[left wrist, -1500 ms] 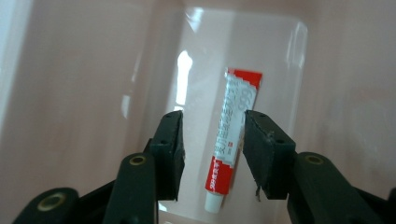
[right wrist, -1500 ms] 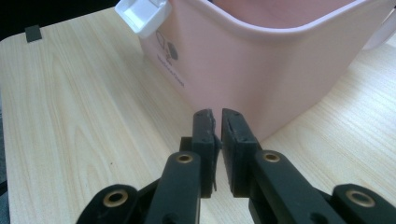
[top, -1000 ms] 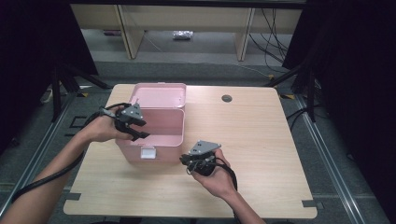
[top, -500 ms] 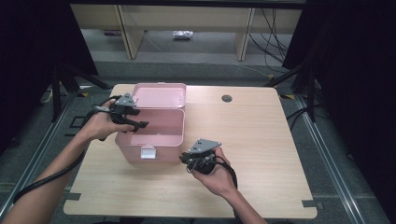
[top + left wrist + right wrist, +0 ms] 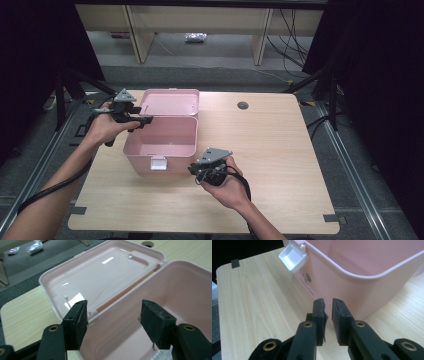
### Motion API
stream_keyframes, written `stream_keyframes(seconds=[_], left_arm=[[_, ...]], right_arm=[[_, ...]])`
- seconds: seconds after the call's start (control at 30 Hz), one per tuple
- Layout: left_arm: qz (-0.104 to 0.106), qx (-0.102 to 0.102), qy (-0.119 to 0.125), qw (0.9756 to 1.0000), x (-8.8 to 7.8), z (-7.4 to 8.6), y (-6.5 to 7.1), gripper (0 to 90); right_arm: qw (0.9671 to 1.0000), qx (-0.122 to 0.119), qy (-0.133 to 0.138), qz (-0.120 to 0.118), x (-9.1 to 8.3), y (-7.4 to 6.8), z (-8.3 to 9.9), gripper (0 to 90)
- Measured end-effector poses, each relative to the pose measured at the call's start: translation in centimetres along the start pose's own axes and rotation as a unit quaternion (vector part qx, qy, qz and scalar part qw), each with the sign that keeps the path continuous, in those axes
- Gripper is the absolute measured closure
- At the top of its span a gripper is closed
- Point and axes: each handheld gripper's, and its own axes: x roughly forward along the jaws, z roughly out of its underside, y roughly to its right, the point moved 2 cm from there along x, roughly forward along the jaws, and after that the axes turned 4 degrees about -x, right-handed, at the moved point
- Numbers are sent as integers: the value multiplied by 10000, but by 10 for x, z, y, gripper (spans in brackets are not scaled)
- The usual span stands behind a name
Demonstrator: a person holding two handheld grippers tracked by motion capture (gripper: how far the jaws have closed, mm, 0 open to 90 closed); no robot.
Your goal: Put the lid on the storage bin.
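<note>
The left gripper hovers at the far left corner of a pink box, with its two black jaws set wide apart and nothing between them. The jaws have just been opening. In the left gripper view they frame the box's back edge, where the hinge meets the lid. The lid lies thrown back flat on the bench, shiny inner face up (a ceiling light glints off it). The left hand holds this gripper level, the forearm coming in from the lower left.

The right gripper sits low at the near right corner of the box. Its jaws stand close together with a narrow gap between them and nothing in that gap. In the right gripper view they point at the pink side wall, just short of it; whether the tips touch it cannot be told. A small white latch hangs open on the box's front wall, up and to the left of the jaws in that view. The right hand grips the tool from below, with a black cable looping around the wrist.

The box stands open in the left half of the pale wooden bench, and what shows of its inside is bare pink plastic. A round cable hole sits near the bench's far edge, well apart from the box. Beyond the bench are a grey floor and wooden shelf legs.
</note>
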Motion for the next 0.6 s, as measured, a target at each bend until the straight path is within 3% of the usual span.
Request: stream_keyframes(seconds=[0.3,0.33,0.4,0.5,0.53,0.57,0.6], left_arm=[[-303,-548,51,9980,5,-3,-20,416],[-337,-614,63,9975,6,-3,-21,419],[-370,-681,44,9970,7,-3,-25,423],[-471,-773,49,9959,9,-4,-28,430],[-517,-666,-77,9964,8,-4,-30,432],[-552,-824,61,9951,11,-5,-29,433],[-549,-730,-66,9958,10,-5,-31,435]], right_arm=[[9999,-61,80,-53,8,-10,-10,824],[9998,-192,45,-84,8,-10,-11,825],[9999,-68,3,-111,8,-13,-13,825],[9999,-124,18,-108,8,-13,-16,828],[9999,-92,99,-100,10,-14,-17,828],[9998,-146,39,-132,9,-13,-18,829],[9998,-118,42,-158,9,-14,-19,829]])
